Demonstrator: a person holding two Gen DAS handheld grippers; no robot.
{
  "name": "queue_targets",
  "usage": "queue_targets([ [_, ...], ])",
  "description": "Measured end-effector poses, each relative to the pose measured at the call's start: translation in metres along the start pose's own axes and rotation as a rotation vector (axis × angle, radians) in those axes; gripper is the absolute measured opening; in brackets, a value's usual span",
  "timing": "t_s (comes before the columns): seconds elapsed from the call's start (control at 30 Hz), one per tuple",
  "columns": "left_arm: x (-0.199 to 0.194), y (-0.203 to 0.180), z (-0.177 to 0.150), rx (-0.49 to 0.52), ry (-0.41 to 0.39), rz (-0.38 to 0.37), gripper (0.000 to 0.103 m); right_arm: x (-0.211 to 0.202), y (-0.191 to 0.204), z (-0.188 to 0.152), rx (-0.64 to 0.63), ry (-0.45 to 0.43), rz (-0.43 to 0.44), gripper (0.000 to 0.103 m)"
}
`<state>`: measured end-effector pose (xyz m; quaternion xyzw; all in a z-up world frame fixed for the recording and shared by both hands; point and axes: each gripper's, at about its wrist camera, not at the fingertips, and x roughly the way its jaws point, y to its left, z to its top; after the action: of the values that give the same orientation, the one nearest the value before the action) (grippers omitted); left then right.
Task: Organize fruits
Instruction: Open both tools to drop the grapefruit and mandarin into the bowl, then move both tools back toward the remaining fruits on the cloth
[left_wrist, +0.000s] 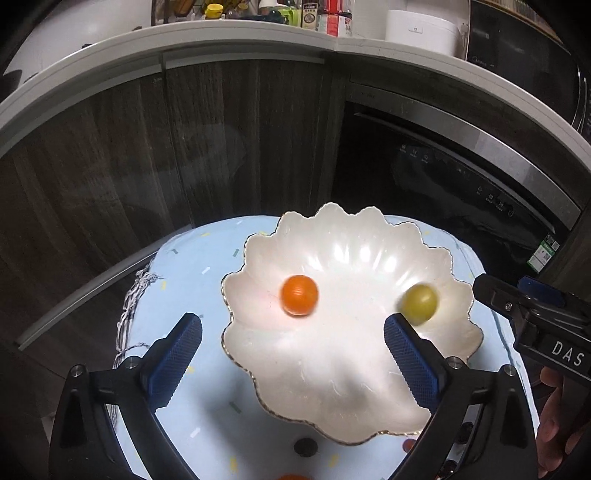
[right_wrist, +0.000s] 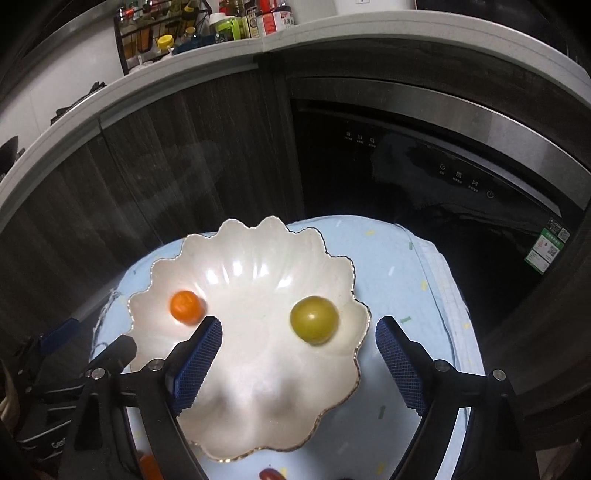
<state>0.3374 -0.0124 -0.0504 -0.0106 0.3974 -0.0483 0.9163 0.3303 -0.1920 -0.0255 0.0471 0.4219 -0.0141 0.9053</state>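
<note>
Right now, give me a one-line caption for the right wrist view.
Open right gripper above a scalloped pearly white dish holding one small orange fruit and one yellow-green fruit.

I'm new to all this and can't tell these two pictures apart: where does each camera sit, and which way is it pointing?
Left wrist view: sits on the left gripper, looking forward and down at the shell-shaped bowl; its own blue fingers show, plus the right gripper's tip at the right edge.
Right wrist view: sits on the right gripper, aimed at the same bowl; its fingers show, the left gripper's body lower left.
Shared: the bowl, orange fruit, green fruit, blue cloth, dark appliance.
</note>
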Motion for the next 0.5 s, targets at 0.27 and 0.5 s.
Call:
queue_targets([
  [0.27,-0.023,-0.001,-0.007,-0.010,-0.024,0.003,0.102,-0.022,-0.001,-0.006,-0.005,-0.030,-0.004,0.086],
  [0.5,-0.038,-0.001,-0.016,-0.004,-0.031,0.003,0.102,-0.038,-0.001,-0.016,-0.006,-0.041,-0.016,0.086],
])
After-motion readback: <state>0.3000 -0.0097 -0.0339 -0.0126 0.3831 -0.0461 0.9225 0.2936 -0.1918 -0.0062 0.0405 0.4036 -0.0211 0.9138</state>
